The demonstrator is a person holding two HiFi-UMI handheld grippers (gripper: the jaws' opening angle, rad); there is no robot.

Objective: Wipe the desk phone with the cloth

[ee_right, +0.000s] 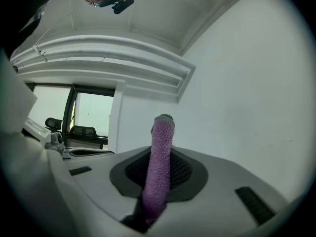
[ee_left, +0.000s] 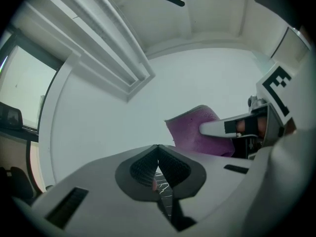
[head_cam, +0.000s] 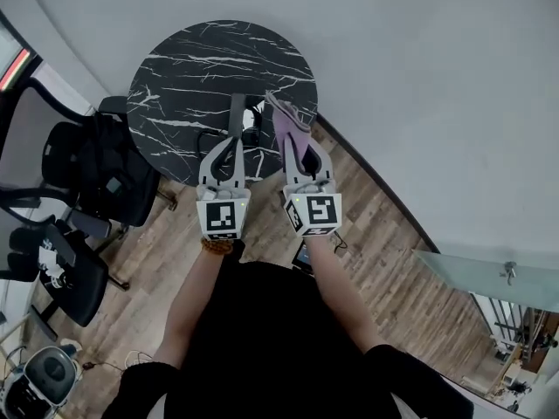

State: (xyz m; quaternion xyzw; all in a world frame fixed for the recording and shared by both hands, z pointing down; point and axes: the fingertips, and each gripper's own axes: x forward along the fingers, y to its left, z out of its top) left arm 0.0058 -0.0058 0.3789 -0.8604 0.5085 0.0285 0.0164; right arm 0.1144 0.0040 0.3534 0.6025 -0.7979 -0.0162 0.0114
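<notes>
Forearms [head_cam: 199, 291] of a person in a black top reach forward from the lower edge of the head view, one hand-held gripper in each hand. Marker cubes sit nearest the body: left cube [head_cam: 221, 217], right cube [head_cam: 315, 213].

Left hand-held gripper [ee_left: 158, 150]: jaws closed together, nothing between them. Only a thin slit shows below the pads, with black veined stone visible through it.

Right hand-held gripper [ee_right: 161, 151]: jaws clamped on the cloth [ee_right: 159, 174]. The cloth is purple terry, folded into a narrow band. It stands up between the pads and rises past their tips. In the left gripper view the same cloth shows as a purple flap to the right, held beside the left one.

Both are held side by side, close together, above the near edge of the desk [head_cam: 188, 68]. The desk is round, with a black top and white veining.

Dark shape [head_cam: 252, 122] with a pale patch lies on the desk between the two tips. It is mostly covered by them, so I cannot tell if it is the desk phone. The cloth is raised above it; contact cannot be judged.

Further out:
- Wood floor [head_cam: 389, 264] runs under and around the desk.
- Black office chairs [head_cam: 92, 168] stand to the left of the desk.
- Plain pale wall [head_cam: 419, 77] lies beyond, on the right.
</notes>
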